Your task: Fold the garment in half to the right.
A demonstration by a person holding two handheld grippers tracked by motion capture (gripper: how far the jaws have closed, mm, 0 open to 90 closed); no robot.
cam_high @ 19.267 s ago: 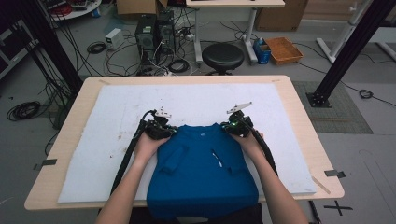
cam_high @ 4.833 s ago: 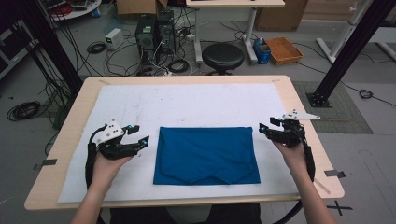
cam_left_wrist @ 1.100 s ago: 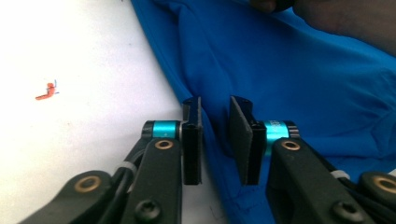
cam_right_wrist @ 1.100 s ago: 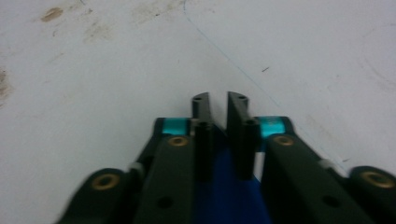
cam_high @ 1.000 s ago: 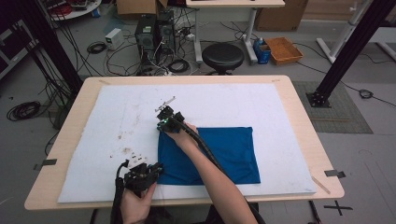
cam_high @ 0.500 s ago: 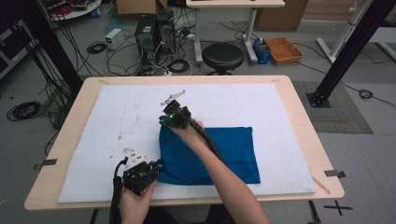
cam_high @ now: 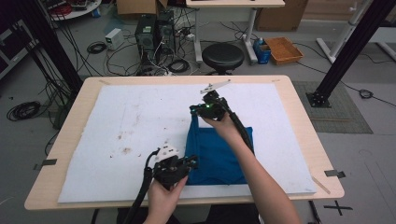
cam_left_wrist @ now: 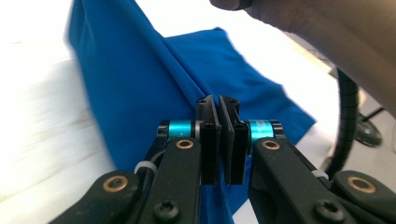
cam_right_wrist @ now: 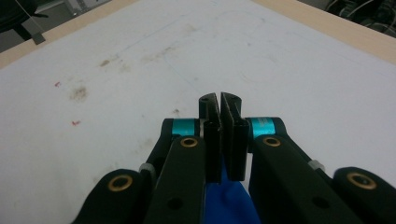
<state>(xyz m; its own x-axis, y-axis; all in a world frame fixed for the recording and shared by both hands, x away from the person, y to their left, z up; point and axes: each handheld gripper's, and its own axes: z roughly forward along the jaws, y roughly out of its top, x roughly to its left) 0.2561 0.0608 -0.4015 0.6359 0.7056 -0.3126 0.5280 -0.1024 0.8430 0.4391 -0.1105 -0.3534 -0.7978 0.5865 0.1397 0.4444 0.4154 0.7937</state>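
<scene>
High view: both tools are clamped on the blue cloth (it lies on the white counter cover). The left tool pinches its near left corner and the right tool its far left corner, lifted.

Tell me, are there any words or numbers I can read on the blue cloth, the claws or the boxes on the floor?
None can be read.
Blue cloth: plain, with no print showing.
Left claw and right claw: bare screws and teal bands, no lettering.
Cardboard boxes and the computer towers on the floor: any labels are too small and blurred to read.
</scene>
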